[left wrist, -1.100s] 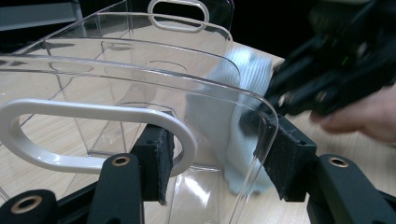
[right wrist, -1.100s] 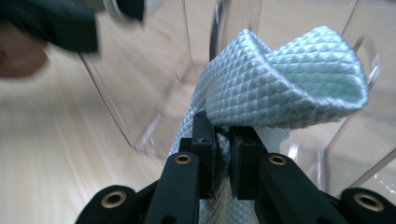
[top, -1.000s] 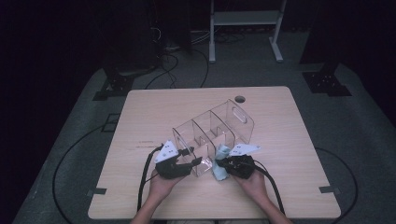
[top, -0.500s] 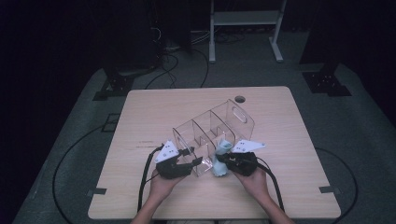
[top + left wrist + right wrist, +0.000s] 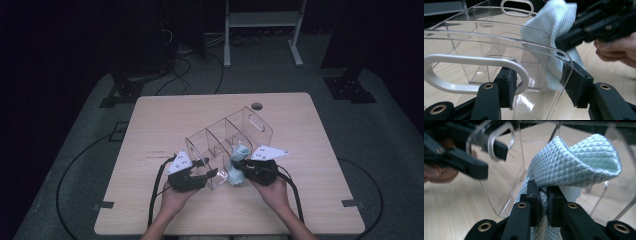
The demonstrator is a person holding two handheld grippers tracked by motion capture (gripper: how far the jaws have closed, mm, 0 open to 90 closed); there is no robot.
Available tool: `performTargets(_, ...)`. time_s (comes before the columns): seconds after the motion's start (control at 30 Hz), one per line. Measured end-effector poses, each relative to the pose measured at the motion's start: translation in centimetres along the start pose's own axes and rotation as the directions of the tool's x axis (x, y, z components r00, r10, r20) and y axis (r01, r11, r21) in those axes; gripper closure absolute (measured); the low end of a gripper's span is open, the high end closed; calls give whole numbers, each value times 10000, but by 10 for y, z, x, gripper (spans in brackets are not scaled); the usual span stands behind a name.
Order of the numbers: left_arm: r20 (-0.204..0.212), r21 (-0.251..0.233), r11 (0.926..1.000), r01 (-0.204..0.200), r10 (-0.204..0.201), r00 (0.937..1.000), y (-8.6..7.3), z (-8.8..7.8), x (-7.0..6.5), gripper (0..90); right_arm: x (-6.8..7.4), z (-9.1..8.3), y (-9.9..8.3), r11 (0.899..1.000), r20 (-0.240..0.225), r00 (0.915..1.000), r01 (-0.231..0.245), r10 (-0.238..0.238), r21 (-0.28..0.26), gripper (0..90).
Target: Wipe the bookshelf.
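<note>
The right gripper (image 5: pixel 242 165) has its jaws pinched tight on a pale blue cloth (image 5: pixel 237 162), the pads squeezing a fold of it in the right gripper view while the free end loops over above them (image 5: pixel 576 161). The cloth lies against the near right side of a clear bin (image 5: pixel 227 142), part of it hanging down beside the wall toward the table (image 5: pixel 165 120).

The left gripper (image 5: pixel 211 169) is clamped on the near end wall of the bin: in the left gripper view one pad sits inside the white-rimmed handle slot (image 5: pixel 474 72) and the other presses the outer face of the curved corner, with the clear wall between them. The jaws stand partly apart, held so by the plastic.

Both hands come in from the near edge of the table, the left hand (image 5: pixel 176 196) under its gripper, the right hand (image 5: pixel 274 189) angled inward so that the two grippers point toward each other across the bin's near end. Cables trail back from each gripper toward the person.

The bin lies tilted on the table, dividers splitting it into compartments, its far end with a second handle slot pointing toward the far right. Beyond it a round hole (image 5: pixel 257 106) sits near the table's far edge. Past the table stand a white frame (image 5: pixel 260 30) and loose cables on the dark floor
</note>
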State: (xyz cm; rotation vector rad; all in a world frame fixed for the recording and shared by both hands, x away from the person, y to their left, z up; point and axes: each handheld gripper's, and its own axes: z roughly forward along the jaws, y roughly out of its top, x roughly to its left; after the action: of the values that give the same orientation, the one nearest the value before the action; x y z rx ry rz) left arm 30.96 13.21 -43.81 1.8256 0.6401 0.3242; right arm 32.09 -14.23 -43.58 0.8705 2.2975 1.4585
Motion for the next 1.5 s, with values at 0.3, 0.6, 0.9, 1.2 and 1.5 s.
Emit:
performTargets(0.3,43,-85,9999,82,-81,10000,0,1,1,466,-7,30,-39,9847,19,9994,-330,332,1710,819)
performTargets(0.6,81,-150,9999,61,-60,9999,0,5,0,465,-7,23,-35,9910,157,9996,-260,242,1315,820)
performTargets(0.9,272,-256,9992,299,-292,9992,1,0,5,393,7,8,-23,9972,80,9999,126,-132,741,820)
performTargets(1.2,1572,-314,9987,389,-335,9870,0,-1,14,321,42,46,-37,9876,-1516,9879,549,-323,1471,819)
performTargets(1.5,2313,-406,9987,292,-190,9727,-2,0,19,277,46,40,-21,9941,-1583,9864,601,-452,907,820)
